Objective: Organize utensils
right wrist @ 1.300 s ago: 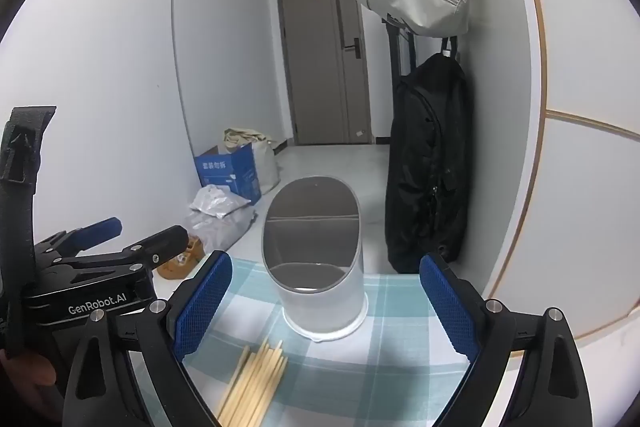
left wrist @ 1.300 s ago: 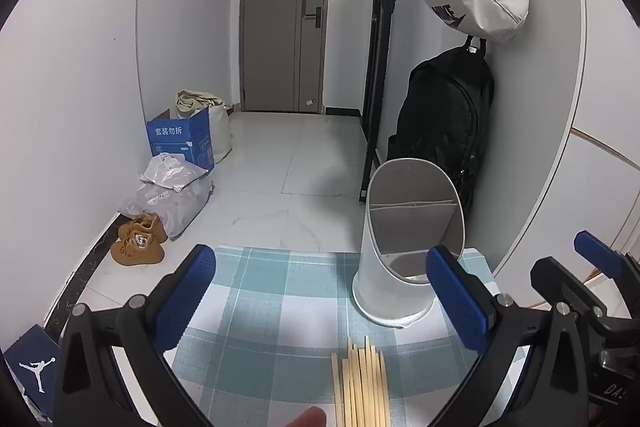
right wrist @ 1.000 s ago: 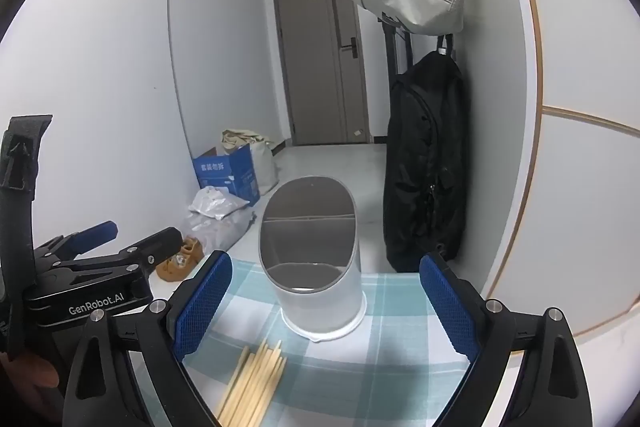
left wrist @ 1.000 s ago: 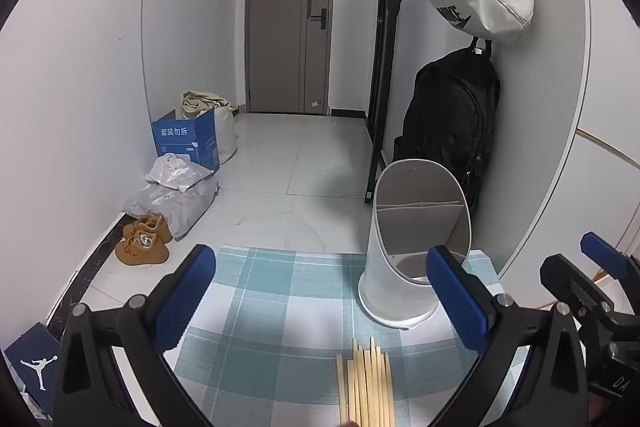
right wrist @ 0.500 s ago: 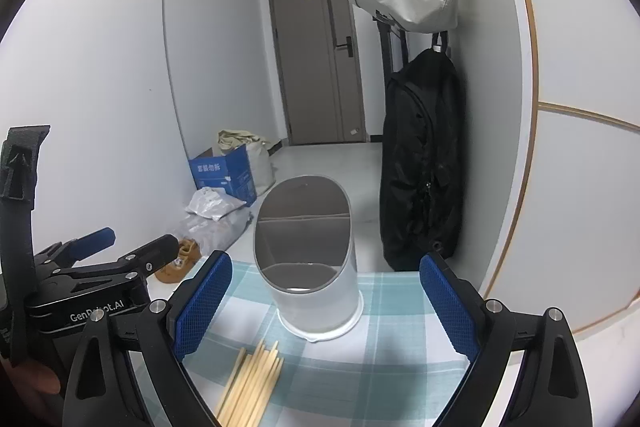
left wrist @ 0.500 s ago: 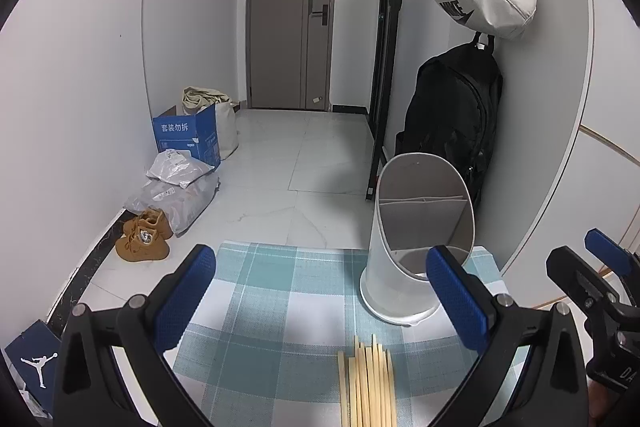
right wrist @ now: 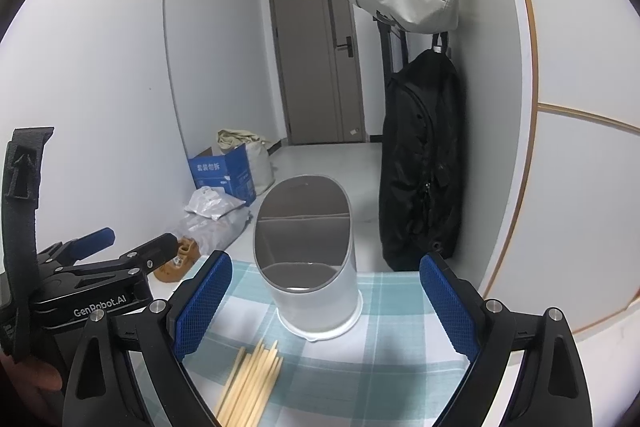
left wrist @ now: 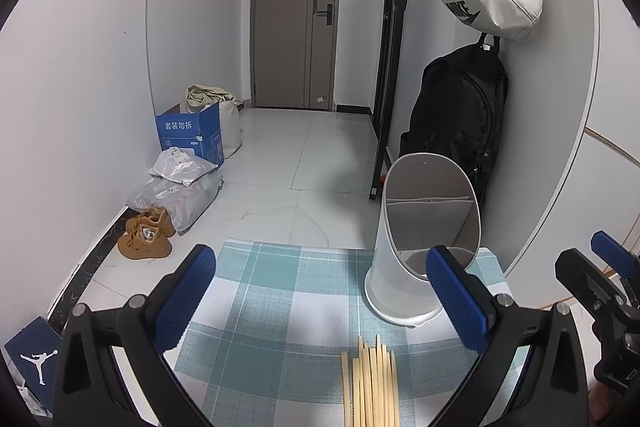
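Shoebox shows only in left wrist view.

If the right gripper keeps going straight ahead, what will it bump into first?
Probably the white utensil holder: it stands upright on the checked cloth, centred ahead of the open right gripper. The chopsticks lie lower, so it likely passes above them.

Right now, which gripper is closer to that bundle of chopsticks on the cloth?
Left, though only slightly. The left gripper hangs open straight over the chopsticks; the right gripper is open too, with the chopsticks offset toward its left finger.
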Available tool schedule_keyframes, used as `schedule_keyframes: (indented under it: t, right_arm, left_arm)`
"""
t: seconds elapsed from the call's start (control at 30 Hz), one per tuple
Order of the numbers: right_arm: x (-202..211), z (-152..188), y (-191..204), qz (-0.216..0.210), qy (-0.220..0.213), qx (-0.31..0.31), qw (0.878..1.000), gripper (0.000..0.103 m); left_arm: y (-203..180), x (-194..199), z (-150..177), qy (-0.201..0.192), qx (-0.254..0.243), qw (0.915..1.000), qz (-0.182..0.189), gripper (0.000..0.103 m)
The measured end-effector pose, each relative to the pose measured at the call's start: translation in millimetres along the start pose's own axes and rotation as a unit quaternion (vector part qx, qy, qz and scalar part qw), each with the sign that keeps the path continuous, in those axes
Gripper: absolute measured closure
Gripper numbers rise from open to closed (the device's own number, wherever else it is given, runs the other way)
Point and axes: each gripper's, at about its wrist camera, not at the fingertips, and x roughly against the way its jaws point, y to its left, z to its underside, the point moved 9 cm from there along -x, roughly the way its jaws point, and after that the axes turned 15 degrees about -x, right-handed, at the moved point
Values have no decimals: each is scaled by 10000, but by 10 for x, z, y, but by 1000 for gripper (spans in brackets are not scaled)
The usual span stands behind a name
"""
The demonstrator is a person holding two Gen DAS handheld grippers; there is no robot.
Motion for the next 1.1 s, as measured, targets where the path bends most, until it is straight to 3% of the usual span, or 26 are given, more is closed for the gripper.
schedule_keyframes:
  t: [1.1]
  right_arm:
    - [19, -16, 5, -19, -28, -23, 10000, 7]
  left_arm:
    - [0, -7, 26, 16, -5, 10000, -31, 1]
